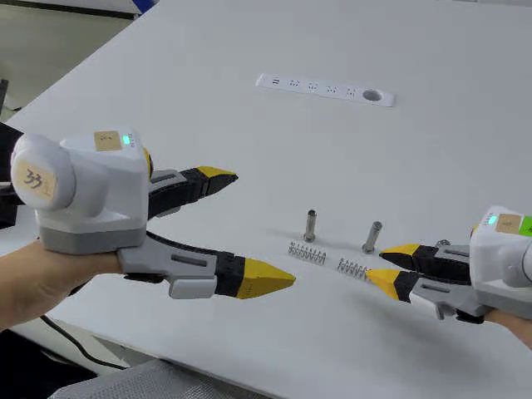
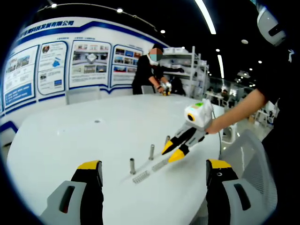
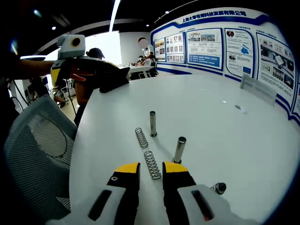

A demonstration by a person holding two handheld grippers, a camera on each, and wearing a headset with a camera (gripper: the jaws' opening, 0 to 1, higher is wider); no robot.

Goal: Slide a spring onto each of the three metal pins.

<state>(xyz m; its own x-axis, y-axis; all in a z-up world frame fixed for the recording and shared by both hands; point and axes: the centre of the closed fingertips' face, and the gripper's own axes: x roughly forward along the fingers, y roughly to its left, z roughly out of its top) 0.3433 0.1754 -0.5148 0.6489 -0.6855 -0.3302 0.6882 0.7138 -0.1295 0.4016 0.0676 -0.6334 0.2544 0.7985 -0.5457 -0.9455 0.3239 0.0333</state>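
Two metal pins (image 1: 310, 225) (image 1: 371, 237) stand upright on the white table (image 1: 249, 100). The left gripper view shows three pins in a row (image 2: 132, 166) (image 2: 151, 151) (image 2: 167, 139). The third pin (image 3: 218, 188) sits just beside my right gripper. Two springs (image 1: 307, 252) (image 1: 352, 268) lie flat in front of the pins. My right gripper (image 1: 391, 264) is low over the table, its jaws narrowly open around the near end of one spring (image 3: 152, 164). Farther left, my left gripper (image 1: 248, 226) hovers wide open, holding nothing.
A white power strip (image 1: 324, 86) lies flat at the back of the table. The table's near edge runs diagonally below my left gripper, with a mesh chair (image 3: 37, 140) and a dark cable (image 1: 75, 345) beyond it. A person (image 2: 150, 70) works at a far table.
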